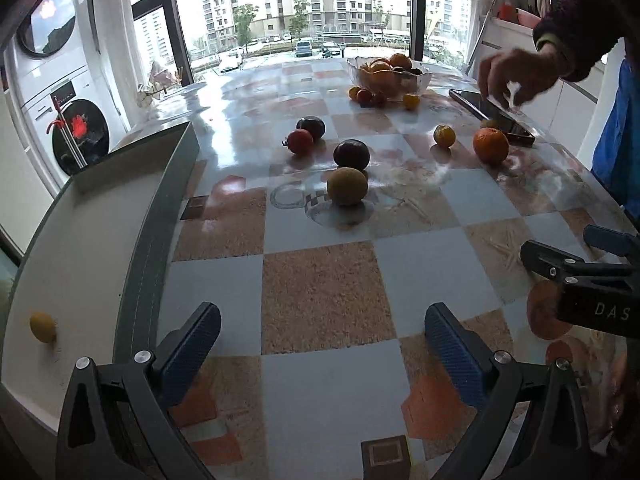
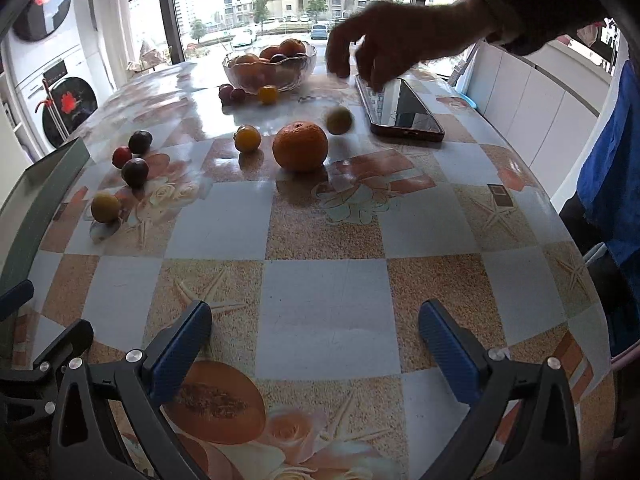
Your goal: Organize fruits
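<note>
**Fruit scattered on the tiled table, both grippers empty**

Checkered tablecloth (image 1: 320, 292) fills the left wrist view. The left gripper (image 1: 322, 344) gapes wide, holding nothing. Left of its fingers, a small yellow fruit (image 1: 42, 326) lies in the grey-rimmed white tray (image 1: 152, 240); ahead sits a round yellow-green fruit (image 1: 347, 185).

From the right wrist, the right gripper (image 2: 316, 340) is likewise spread and empty. Ahead sits a large orange (image 2: 300, 146); beyond it, a bare hand (image 2: 384, 48) hovers over a dark phone (image 2: 400, 108).

A home, by a big window (image 1: 296, 12) facing apartment blocks. Far left of the jaws stand stacked washers (image 1: 60, 92); ahead lies a table (image 2: 320, 300) in patterned oilcloth with a glass fruit bowl (image 2: 270, 66).
</note>
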The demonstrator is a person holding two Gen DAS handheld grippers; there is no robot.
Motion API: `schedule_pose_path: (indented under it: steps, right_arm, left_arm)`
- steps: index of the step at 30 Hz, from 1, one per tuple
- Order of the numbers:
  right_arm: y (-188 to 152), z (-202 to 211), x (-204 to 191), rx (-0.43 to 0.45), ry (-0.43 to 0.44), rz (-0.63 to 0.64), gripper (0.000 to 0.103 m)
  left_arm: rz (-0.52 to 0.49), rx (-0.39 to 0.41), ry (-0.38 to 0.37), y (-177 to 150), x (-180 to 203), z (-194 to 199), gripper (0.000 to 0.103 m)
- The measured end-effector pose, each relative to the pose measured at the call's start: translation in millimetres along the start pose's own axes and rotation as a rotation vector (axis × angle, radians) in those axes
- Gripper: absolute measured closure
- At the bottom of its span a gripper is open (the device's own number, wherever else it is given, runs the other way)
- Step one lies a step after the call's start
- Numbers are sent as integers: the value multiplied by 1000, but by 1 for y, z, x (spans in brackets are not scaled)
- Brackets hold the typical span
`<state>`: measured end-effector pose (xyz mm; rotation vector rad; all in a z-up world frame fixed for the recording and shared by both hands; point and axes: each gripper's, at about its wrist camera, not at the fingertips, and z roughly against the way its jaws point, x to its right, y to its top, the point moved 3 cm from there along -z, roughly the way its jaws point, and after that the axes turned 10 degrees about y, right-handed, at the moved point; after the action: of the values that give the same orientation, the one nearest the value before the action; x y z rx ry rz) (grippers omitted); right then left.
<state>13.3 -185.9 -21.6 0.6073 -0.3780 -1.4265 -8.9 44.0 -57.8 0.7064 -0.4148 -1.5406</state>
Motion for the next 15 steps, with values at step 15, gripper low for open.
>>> schedule_pose_path:
  steps: [15]
  right_arm:
    - [0, 0, 0, 1, 0, 0, 0]
  left_arm:
    - [-1, 0, 0, -1, -2, 0, 1]
